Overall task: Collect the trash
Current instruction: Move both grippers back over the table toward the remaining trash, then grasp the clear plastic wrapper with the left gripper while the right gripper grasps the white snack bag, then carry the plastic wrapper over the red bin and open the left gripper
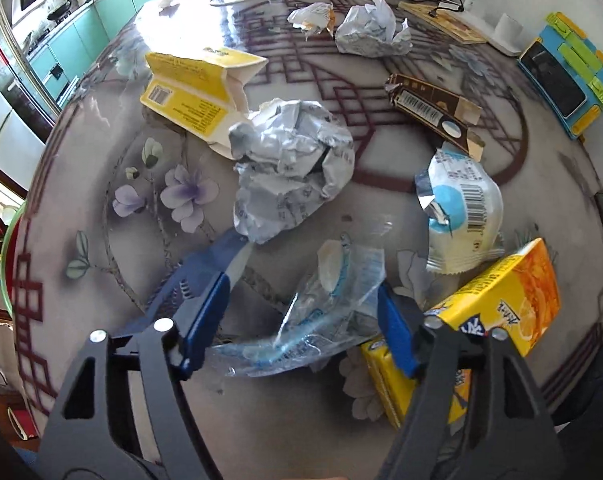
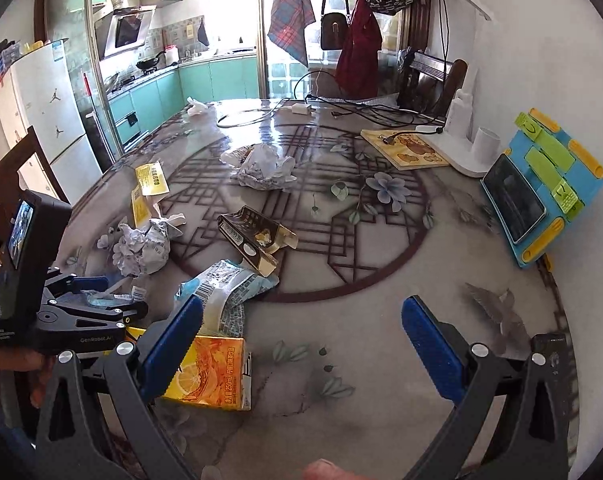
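The left hand-held gripper (image 1: pixel 305 292) straddles a clear plastic wrapper (image 1: pixel 321 312), fingers wide; closing may let the slippery film slide out. The right hand-held gripper (image 2: pixel 301 332) hangs wide, empty.

— What can't you see well from there?

— My right gripper's finger hides one corner of the orange juice box (image 2: pixel 209 372). The clear plastic wrapper (image 1: pixel 325 312) is blurry, and I think it reaches both blue pads (image 1: pixel 205 320).

— Anything else?

— The wrapper's print is too small to read.
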